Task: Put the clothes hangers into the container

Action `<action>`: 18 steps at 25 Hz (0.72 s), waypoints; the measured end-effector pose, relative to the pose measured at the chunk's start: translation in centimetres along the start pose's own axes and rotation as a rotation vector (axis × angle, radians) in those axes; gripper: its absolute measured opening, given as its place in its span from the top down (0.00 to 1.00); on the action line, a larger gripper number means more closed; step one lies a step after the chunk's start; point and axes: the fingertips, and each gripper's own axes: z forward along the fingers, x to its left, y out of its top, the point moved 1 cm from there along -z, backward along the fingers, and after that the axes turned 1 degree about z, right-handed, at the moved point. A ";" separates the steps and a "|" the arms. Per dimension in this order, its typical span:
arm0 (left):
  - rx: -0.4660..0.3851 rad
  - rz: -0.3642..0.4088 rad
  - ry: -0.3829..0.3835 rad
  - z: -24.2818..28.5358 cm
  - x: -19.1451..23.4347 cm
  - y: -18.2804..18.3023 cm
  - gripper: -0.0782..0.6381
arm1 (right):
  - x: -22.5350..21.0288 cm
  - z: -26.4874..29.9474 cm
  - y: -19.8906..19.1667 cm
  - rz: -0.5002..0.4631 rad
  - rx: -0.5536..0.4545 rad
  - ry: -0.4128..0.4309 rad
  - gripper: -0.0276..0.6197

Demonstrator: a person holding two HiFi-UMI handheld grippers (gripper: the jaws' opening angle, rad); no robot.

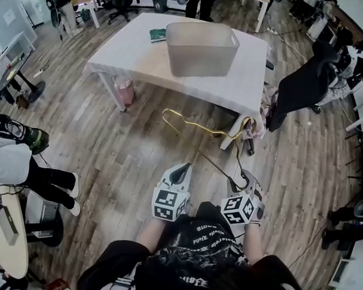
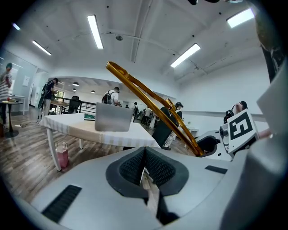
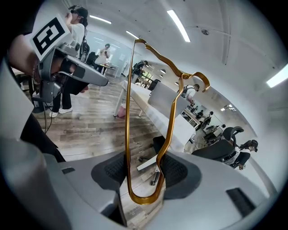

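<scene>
A gold wire clothes hanger (image 1: 198,126) hangs in the air over the wooden floor, in front of the white table (image 1: 144,59). My right gripper (image 1: 244,179) is shut on one end loop of it; in the right gripper view the hanger (image 3: 127,134) rises from between the pads of that gripper (image 3: 144,173), hook at the top. My left gripper (image 1: 181,172) is beside it, shut and holding nothing, its pads (image 2: 135,166) touching. The hanger (image 2: 153,101) crosses the left gripper view above the jaws. A translucent grey container (image 1: 203,47) stands on the table, apart from both grippers.
A green book (image 1: 157,34) lies on the table behind the container. A pink bag (image 1: 123,90) sits under the table's left side. A dark chair with a jacket (image 1: 301,87) stands to the right. A seated person (image 1: 15,156) and a round table (image 1: 4,235) are at left.
</scene>
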 end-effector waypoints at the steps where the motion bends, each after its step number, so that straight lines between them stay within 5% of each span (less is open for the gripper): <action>1: 0.002 -0.002 0.001 -0.1 0.2 -0.2 0.86 | 0.2 0.1 0.1 0.001 0.003 0.001 0.61; 18: 0.014 -0.020 0.082 4.8 3.9 0.8 0.86 | -2.8 7.0 1.8 -0.013 -0.006 0.078 0.61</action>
